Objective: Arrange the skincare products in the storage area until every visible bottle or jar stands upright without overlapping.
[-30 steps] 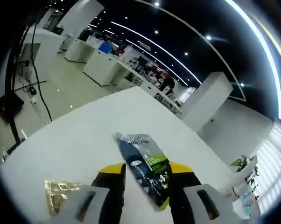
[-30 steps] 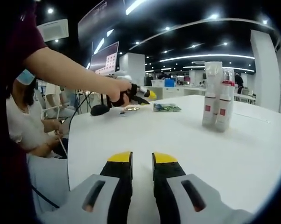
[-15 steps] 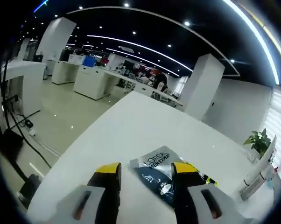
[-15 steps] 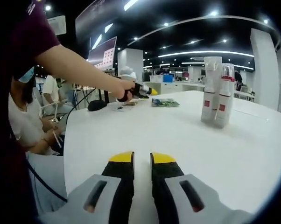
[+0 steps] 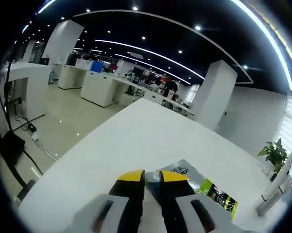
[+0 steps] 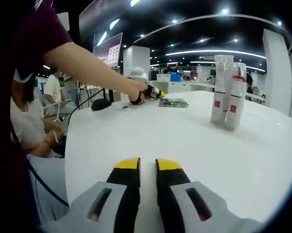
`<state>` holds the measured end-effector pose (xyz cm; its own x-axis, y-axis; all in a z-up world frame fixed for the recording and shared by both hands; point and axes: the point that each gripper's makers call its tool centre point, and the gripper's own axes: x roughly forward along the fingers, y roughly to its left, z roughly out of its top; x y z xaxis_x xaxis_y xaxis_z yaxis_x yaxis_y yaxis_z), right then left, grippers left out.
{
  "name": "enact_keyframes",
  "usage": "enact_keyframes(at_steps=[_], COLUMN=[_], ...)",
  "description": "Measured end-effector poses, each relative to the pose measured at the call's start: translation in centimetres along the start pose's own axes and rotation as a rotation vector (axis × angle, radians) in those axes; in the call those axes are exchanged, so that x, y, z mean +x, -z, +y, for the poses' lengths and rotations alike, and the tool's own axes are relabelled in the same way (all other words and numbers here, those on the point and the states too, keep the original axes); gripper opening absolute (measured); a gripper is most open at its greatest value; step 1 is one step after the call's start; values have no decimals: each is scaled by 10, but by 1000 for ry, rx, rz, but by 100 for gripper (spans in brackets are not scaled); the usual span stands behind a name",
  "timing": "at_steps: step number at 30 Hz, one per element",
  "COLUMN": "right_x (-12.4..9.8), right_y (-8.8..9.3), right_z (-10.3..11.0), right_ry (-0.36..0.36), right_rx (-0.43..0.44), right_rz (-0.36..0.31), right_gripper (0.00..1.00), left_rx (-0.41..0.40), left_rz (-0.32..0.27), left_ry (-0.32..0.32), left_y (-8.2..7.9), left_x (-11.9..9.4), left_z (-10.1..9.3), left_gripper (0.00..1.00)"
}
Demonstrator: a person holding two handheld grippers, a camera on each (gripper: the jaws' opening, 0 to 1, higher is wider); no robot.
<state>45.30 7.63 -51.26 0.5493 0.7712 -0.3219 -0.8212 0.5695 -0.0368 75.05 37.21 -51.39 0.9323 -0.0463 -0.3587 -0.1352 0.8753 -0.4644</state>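
Left gripper (image 5: 152, 175), in its own view, has its yellow-tipped jaws drawn close with the near edge of a sachet (image 5: 204, 187) between them, seemingly pinched. That flat dark sachet, with a green patch, lies on the white table (image 5: 136, 131) and runs off to the right past the right jaw. At the far right edge of this view stand two pale tubes (image 5: 277, 187), well apart from the sachet.

Right gripper (image 6: 147, 165), in its own view, hovers low over bare table (image 6: 185, 131) with its jaws nearly together and nothing between them. Farther off, a hand (image 6: 138, 92) on an outstretched arm holds the left gripper (image 6: 155, 93) just beside the sachet (image 6: 173, 102), which lies flat. To the right, nearer than the sachet, two white tubes (image 6: 227, 94) with red labels stand upright, touching each other. A seated person (image 6: 32, 116) is at the left, beyond the table's edge.
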Motion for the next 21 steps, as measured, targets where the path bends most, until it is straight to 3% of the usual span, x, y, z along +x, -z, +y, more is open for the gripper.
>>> enact_keyframes(at_steps=[2,10,17,21], right_x=[0,0,-1,-1], right_y=[1,-1,-2,-2], right_z=[0,-2,-3,-4], right_ry=[0,8,11,16], right_rx=[-3,-2,0,6], right_rz=[4,-7,-13,-15], right_gripper=[10,8,8,7], left_rx=[13,-31,103,80], left_rz=[13,29,-21,-41], left_ry=[-35,-36,94,143], left_y=[2,0,-23,-28], left_x=[-1,-5,-27,-46], left_z=[5,5,-31,-49], left_gripper=[3,0,0,0])
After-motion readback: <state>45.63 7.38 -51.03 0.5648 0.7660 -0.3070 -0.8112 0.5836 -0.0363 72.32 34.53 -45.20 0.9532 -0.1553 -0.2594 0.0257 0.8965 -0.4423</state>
